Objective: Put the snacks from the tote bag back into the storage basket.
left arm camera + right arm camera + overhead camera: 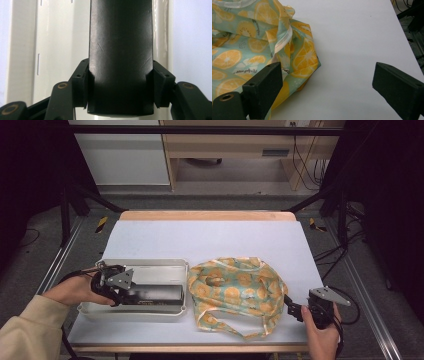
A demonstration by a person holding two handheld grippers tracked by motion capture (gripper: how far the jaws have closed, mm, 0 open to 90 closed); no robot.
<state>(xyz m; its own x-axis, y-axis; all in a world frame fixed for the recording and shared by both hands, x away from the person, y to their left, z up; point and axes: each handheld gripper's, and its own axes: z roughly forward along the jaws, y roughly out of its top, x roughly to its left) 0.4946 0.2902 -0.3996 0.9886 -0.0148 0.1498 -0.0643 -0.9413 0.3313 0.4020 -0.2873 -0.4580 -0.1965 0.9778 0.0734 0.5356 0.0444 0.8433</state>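
I have the table (150,240) before me, covered in a pale sheet, with a white tray (150,265) at its left and a fruit-print cloth bag (235,290) crumpled just beside the tray on the right. Inside the tray lies a long black box (155,294), and my left claw (122,295) is clamped on its near end. The right claw (292,310) sits at the bag's right edge with its jaws apart, holding nothing.

I judge the work barely begun: the box is gripped but rests in the tray, the bag is slack and not yet held open, so lifting, opening and loading all remain.

The left gripper view shows the box (120,57) squeezed squarely between both pads, which the high view leaves unclear. The right gripper view shows the bag's corner (307,62) near one pad, not between them.
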